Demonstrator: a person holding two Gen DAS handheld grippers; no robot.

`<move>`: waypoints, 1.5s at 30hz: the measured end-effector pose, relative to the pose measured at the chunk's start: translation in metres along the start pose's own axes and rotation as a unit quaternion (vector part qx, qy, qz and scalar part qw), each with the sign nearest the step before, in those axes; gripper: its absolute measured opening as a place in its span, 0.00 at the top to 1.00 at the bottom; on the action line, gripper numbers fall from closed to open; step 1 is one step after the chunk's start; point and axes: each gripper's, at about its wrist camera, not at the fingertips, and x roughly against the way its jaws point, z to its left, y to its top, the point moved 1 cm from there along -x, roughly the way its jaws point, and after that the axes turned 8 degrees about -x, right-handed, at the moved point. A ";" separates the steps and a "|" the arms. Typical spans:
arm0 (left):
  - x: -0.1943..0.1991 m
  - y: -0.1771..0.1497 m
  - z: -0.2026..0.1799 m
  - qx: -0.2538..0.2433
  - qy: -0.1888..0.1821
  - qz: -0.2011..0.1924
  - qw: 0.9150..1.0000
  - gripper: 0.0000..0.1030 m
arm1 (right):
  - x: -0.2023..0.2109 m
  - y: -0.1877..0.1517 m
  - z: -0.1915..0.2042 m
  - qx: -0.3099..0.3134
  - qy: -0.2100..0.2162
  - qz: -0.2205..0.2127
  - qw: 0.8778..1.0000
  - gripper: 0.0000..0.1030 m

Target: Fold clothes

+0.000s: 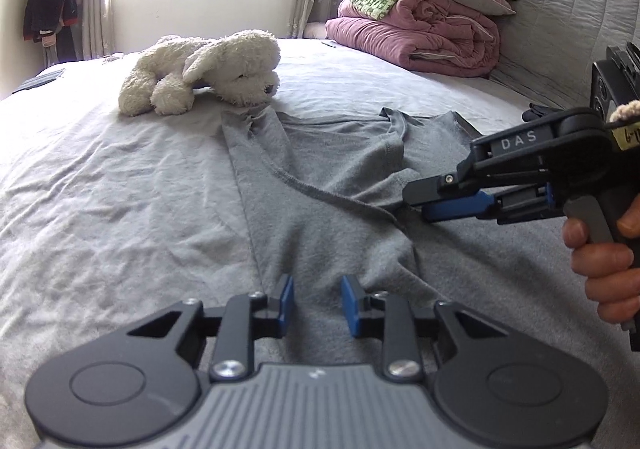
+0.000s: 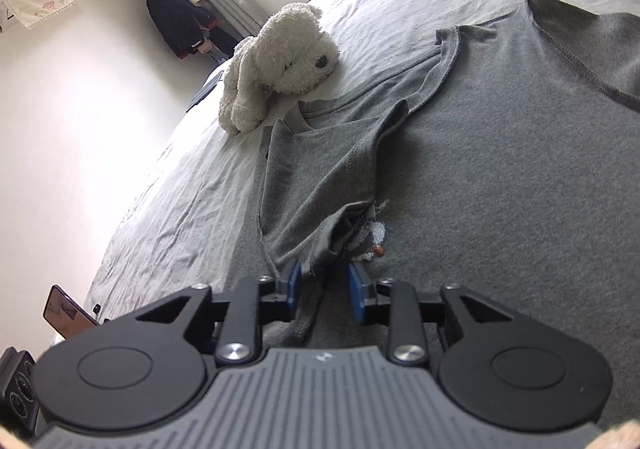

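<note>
A grey T-shirt [image 1: 320,209] [image 2: 500,169] lies spread on the bed, neck away from me, with its left sleeve [image 2: 320,169] folded in over the body. My left gripper [image 1: 318,301] hovers low over the shirt's lower part, open, with nothing between its blue pads. My right gripper [image 2: 325,283] [image 1: 414,205] stands at the end of the folded sleeve. It is open; a loose strip of the grey cloth lies between its jaws without being pinched. A small embroidered patch [image 2: 374,237] shows just beyond it. A hand [image 1: 604,261] holds the right gripper's handle.
A white plush dog [image 1: 208,69] [image 2: 280,61] lies just beyond the shirt's left shoulder. Folded pink quilts and a green garment [image 1: 420,33] are stacked against the grey headboard [image 1: 560,9]. The pale sheet [image 1: 100,189] spreads left. A phone [image 2: 66,315] leans at the bed's edge.
</note>
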 end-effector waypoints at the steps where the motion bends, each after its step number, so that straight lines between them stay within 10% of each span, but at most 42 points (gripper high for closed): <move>1: 0.001 0.001 -0.001 -0.002 -0.002 -0.003 1.000 0.73 | 0.002 -0.004 0.001 -0.001 0.003 0.009 1.000 0.66; 15: -0.007 -0.001 -0.011 -0.064 0.027 0.029 0.997 0.73 | -0.010 -0.050 0.049 0.159 -0.073 0.013 0.984 0.69; 18: -0.007 -0.002 -0.012 -0.070 0.027 0.028 0.997 0.73 | -0.020 -0.058 0.058 0.213 -0.102 0.002 0.972 0.90; 23: -0.006 -0.002 -0.010 -0.069 0.021 0.029 0.997 0.73 | -0.015 -0.053 0.062 0.234 -0.118 -0.018 0.965 0.96; 29: -0.003 0.001 -0.007 -0.057 0.015 0.025 0.998 0.72 | -0.008 -0.043 0.052 0.191 -0.095 -0.010 0.977 0.83; 32: 0.002 0.003 -0.009 -0.049 0.013 0.004 0.999 0.72 | -0.004 -0.026 0.045 0.167 -0.096 -0.029 0.981 0.60; 45: -0.011 0.002 -0.030 -0.055 -0.033 0.009 0.998 0.67 | -0.039 0.066 0.002 0.080 -0.113 -0.082 0.987 0.60</move>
